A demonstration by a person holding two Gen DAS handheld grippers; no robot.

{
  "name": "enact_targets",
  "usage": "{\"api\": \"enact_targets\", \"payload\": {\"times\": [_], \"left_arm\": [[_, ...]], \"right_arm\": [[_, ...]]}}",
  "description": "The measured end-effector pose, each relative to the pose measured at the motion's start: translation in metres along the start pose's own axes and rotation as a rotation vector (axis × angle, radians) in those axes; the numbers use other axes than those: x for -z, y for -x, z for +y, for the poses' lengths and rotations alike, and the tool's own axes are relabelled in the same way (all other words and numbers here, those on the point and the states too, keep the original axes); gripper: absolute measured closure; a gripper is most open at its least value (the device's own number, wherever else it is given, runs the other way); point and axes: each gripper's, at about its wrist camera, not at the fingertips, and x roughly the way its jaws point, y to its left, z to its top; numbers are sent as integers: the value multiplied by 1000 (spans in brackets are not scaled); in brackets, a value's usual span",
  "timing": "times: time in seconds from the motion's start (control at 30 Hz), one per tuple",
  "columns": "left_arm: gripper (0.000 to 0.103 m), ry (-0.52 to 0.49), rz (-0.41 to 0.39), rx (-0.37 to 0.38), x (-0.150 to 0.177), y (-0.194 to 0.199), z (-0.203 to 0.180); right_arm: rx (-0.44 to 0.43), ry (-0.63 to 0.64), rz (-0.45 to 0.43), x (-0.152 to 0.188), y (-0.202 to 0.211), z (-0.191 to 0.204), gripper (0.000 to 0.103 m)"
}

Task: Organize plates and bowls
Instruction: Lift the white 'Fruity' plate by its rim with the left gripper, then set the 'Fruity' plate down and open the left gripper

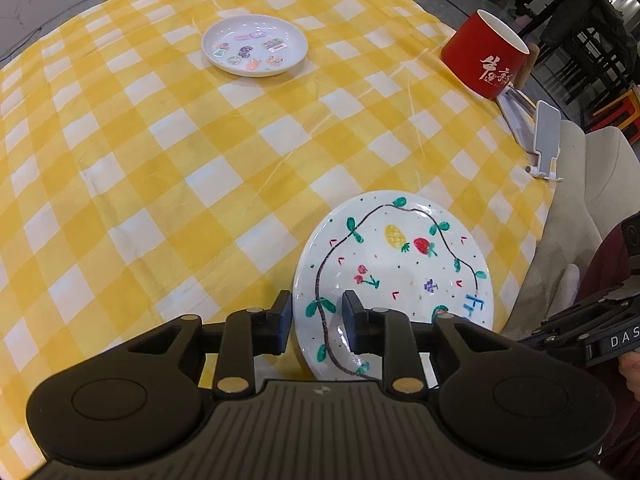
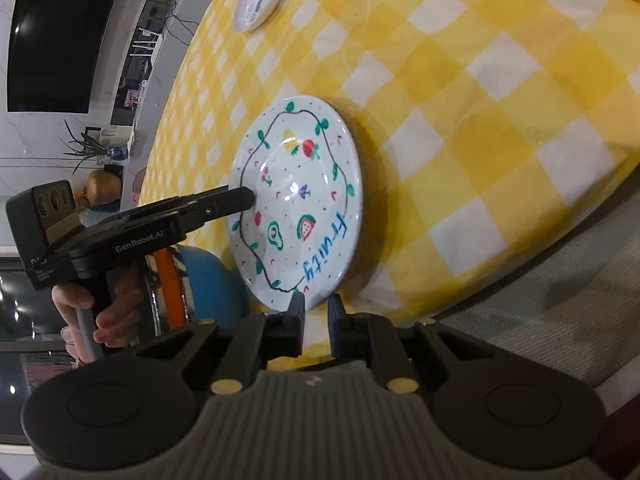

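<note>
"Fruity" was lettered on the painted plate [image 2: 298, 200], straddled by the parted left tool [image 1: 316, 322]. The narrowed right tool [image 2: 316, 326] gripped nothing. A red cup [image 1: 486, 56] stood well apart.

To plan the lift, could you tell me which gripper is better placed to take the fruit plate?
Probably the right gripper: its narrow jaws sit at the fruit plate's near rim, needing little closing. The left gripper straddles the rim with jaws wide apart, not pressing.
</note>
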Motion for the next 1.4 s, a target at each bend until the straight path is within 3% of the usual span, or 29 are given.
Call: {"api": "enact_targets", "payload": {"times": [0.2,0.33,0.4,0.57,0.8,0.97,1.2,1.27,1.4], "left_arm": [[71,-21,-3,-24,0,-1,-5],[66,-45,2,-46,-1,-2,-10],[62,-51,4,-63,-1,-2,-11],[47,-66,2,-121,-1,-2,-16],[35,-69,-11,-138,-2,-1,-22],[33,-62,-78,-208,-2,11,-27],[31,52,-172,-278,-10,42,-33],[30,64,-217,-325,-13,50,-40],[28,115,-328,-346,-24,61,-50]], "right_arm": [[78,65,-27,2,0,6,90],[105,99,-56,1,4,10,81],[131,120,-71,1,5,12,74],[244,208,-165,4,11,26,45],[390,348,-325,8,19,44,27],[396,370,-359,7,20,46,14],[396,392,-445,1,32,54,13],[396,401,-458,-7,36,59,13],[454,449,-462,-30,40,73,13]]}}
